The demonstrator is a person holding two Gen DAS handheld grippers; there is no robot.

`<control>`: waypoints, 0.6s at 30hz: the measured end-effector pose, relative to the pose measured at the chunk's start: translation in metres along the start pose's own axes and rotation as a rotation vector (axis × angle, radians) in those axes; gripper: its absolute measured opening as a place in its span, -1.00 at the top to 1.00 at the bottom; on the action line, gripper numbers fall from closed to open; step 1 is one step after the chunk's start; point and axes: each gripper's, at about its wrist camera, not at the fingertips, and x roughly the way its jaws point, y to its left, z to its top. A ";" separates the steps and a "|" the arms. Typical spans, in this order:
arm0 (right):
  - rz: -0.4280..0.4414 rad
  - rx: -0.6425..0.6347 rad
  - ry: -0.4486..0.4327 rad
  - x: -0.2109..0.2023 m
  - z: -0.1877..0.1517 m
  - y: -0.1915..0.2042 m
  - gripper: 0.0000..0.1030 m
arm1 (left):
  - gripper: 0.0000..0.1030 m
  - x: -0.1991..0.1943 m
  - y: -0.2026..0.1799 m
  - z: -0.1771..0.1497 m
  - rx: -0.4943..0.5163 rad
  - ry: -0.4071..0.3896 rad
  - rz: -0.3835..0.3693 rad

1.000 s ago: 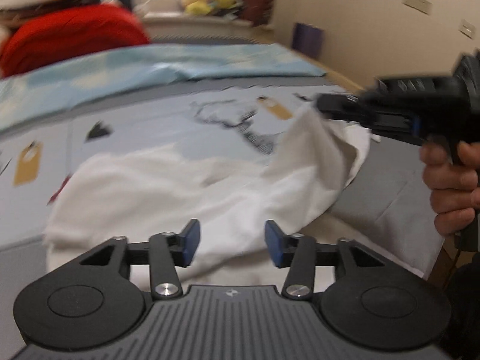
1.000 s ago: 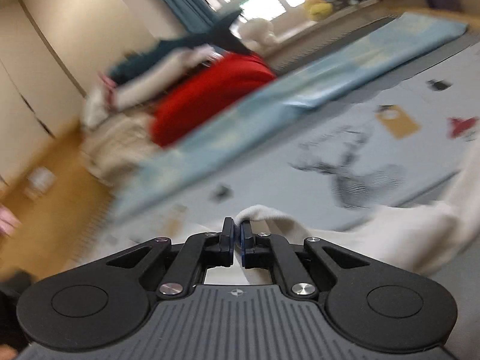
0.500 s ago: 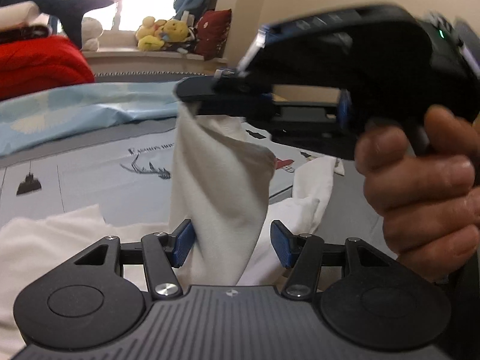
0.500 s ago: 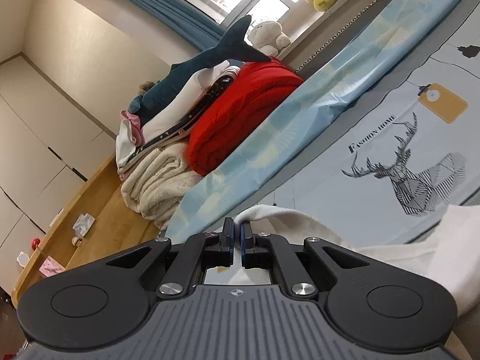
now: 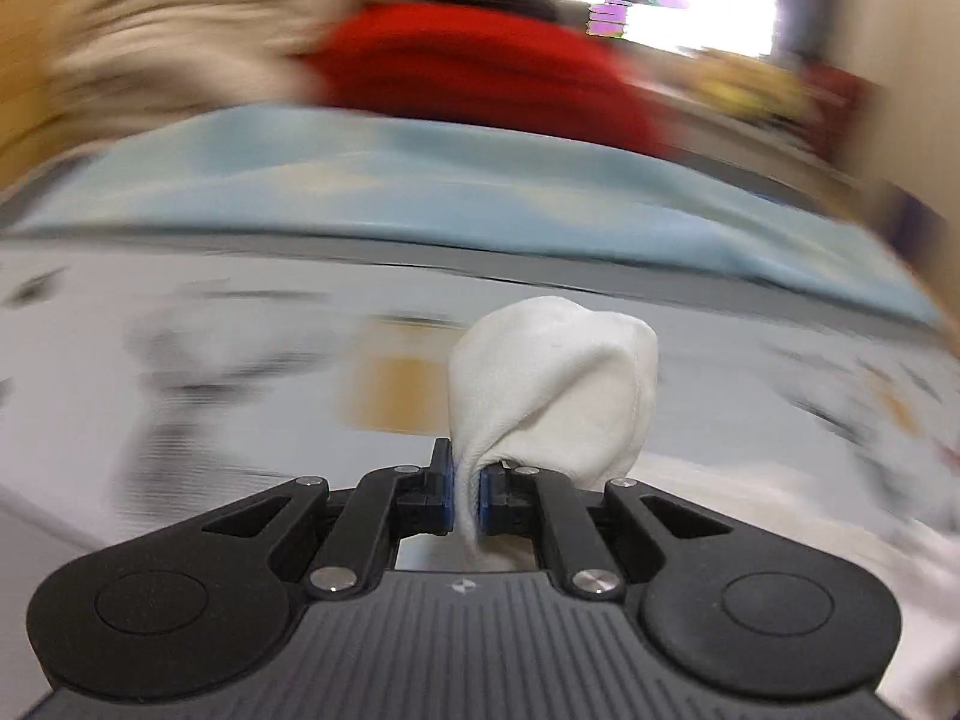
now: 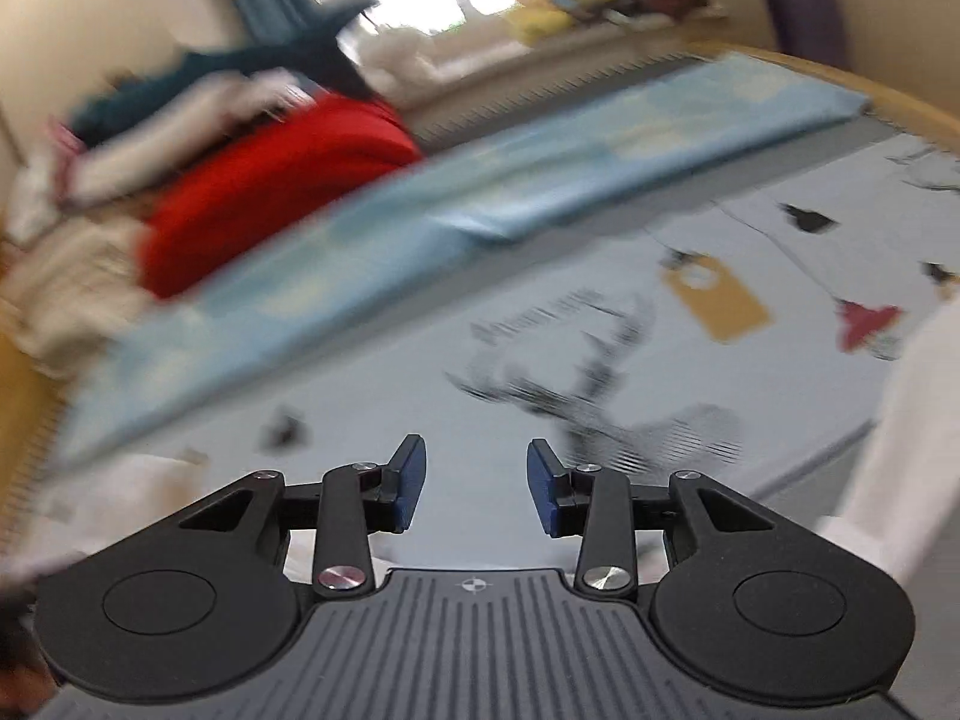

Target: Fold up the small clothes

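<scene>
My left gripper (image 5: 467, 495) is shut on a bunched fold of the white garment (image 5: 558, 384), which bulges up just ahead of the blue pads. More of the white cloth trails off to the lower right. My right gripper (image 6: 477, 489) is open and empty above the grey printed bed sheet (image 6: 420, 420). Part of the white garment (image 6: 900, 450) hangs at the right edge of the right wrist view. Both views are blurred by motion.
A light blue quilt (image 6: 450, 204) lies across the far side of the bed. Behind it sit a red blanket (image 6: 270, 180), a pile of folded bedding (image 6: 72, 228) and plush toys (image 6: 558, 6) on the window sill.
My left gripper has closed on the white garment that the right gripper held up. My right gripper has opened and let the cloth go. Both grippers have swung.
</scene>
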 end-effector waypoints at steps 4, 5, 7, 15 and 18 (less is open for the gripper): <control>-0.123 -0.004 0.084 0.024 -0.011 -0.013 0.22 | 0.85 0.006 0.130 0.009 -0.215 -0.009 0.261; -0.140 -0.007 0.098 0.027 -0.013 -0.014 0.22 | 0.84 0.006 0.158 0.007 -0.273 -0.005 0.321; -0.168 -0.020 0.116 0.032 -0.016 -0.020 0.23 | 0.67 0.002 0.200 0.005 -0.364 0.025 0.400; -0.265 -0.036 0.151 0.037 -0.014 -0.037 0.23 | 0.06 -0.031 0.259 0.011 -0.571 0.035 0.702; -0.296 -0.029 0.164 0.038 -0.012 -0.046 0.23 | 0.01 -0.021 0.196 0.035 -0.432 0.014 0.414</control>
